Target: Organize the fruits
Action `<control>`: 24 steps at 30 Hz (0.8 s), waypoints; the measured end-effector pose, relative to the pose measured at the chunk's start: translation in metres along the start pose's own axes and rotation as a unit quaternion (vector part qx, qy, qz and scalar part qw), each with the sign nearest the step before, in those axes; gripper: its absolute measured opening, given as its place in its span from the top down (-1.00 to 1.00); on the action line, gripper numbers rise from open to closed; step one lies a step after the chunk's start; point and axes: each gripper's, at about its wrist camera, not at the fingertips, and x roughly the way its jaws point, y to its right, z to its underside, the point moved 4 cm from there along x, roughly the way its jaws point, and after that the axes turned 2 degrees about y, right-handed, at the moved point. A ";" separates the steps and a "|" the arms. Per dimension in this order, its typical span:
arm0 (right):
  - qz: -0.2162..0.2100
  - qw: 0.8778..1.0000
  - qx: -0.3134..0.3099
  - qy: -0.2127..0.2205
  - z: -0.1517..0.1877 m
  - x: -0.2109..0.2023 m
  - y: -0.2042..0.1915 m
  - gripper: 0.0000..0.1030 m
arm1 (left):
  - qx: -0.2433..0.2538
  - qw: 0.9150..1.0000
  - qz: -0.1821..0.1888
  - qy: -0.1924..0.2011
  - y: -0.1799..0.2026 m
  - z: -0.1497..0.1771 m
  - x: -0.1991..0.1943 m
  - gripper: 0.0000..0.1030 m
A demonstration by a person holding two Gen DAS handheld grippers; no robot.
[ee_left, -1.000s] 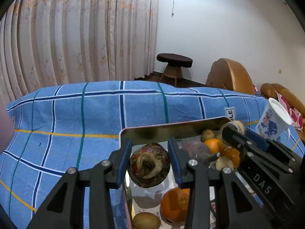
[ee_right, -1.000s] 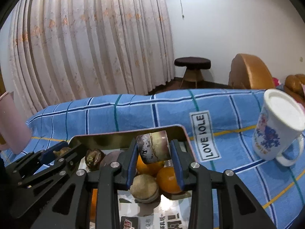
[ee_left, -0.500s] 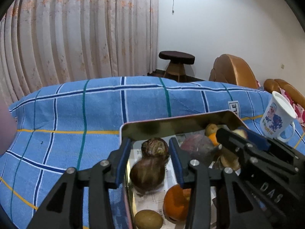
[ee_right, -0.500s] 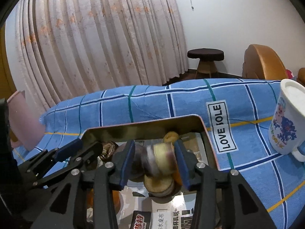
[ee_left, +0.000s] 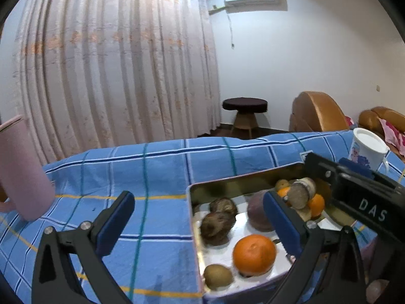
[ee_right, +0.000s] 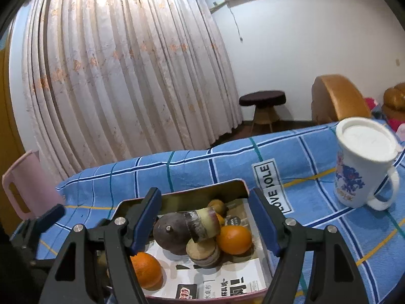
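The left gripper stands wide open, its jaws having just spread, and nothing is gripped: one blue pad is over the cloth, the other over the tin. The right gripper is open too (less widely), jaws likewise just parted, framing the fruit pile without touching it.

In the tin, seen from the left wrist, a kiwi lies at the near edge with an orange just beside it. Behind them sit two dark, wrinkled fruits, touching one another, near the tin's left wall. A purple round fruit lies further right. At the far right corner a cut chunk with a pale face is propped tilted on smaller oranges.

From the right wrist the same chunk leans on a brown disc, between the purple fruit and an orange.

Beyond the tin, a lidded white mug stands on the cloth to the right; a pink jug stands at the left. A stool and curtain lie behind.
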 end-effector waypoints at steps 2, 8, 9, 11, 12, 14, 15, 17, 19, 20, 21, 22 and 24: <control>0.004 1.000 -0.006 0.021 0.000 -0.007 -0.002 -0.42 | -0.009 1.000 -0.013 0.016 -0.008 0.002 -0.007 -1.00; 0.032 0.997 -0.026 0.066 0.003 -0.027 -0.005 -0.55 | -0.037 0.998 -0.030 0.029 -0.027 0.011 -0.020 -1.00; 0.037 0.996 -0.030 0.070 0.004 -0.031 -0.005 -0.55 | -0.040 0.998 -0.031 0.028 -0.028 0.013 -0.020 -1.00; 0.042 0.996 -0.034 0.075 0.006 -0.039 -0.006 -0.55 | -0.040 0.998 -0.032 0.029 -0.028 0.016 -0.022 -1.00; 0.045 0.995 -0.035 0.079 0.008 -0.044 -0.007 -0.55 | -0.039 0.998 -0.031 0.030 -0.027 0.016 -0.024 -1.00; 0.051 0.994 -0.042 0.088 0.009 -0.053 -0.008 -0.55 | -0.036 0.998 -0.032 0.038 -0.027 0.017 -0.028 -1.00; 0.053 0.993 -0.046 0.093 0.010 -0.056 -0.009 -0.55 | -0.034 0.998 -0.032 0.041 -0.026 0.018 -0.031 -1.00; 0.057 0.992 -0.053 0.098 0.012 -0.060 -0.012 -0.55 | -0.031 0.998 -0.028 0.044 -0.024 0.018 -0.033 -1.00; 0.059 0.991 -0.058 0.102 0.012 -0.063 -0.015 -0.55 | -0.029 0.998 -0.027 0.044 -0.022 0.019 -0.036 -1.00; 0.061 0.991 -0.060 0.103 0.013 -0.063 -0.015 -0.55 | -0.028 0.998 -0.027 0.045 -0.022 0.019 -0.037 -1.00; 0.062 0.991 -0.061 0.104 0.013 -0.064 -0.016 -0.55 | -0.028 0.998 -0.029 0.047 -0.022 0.019 -0.038 -1.00; 0.063 0.990 -0.061 0.106 0.014 -0.066 -0.017 -0.56 | -0.029 0.998 -0.030 0.048 -0.023 0.019 -0.039 -1.00; 0.065 0.990 -0.061 0.110 0.013 -0.068 -0.018 -0.56 | -0.030 0.998 -0.033 0.049 -0.024 0.019 -0.040 -1.00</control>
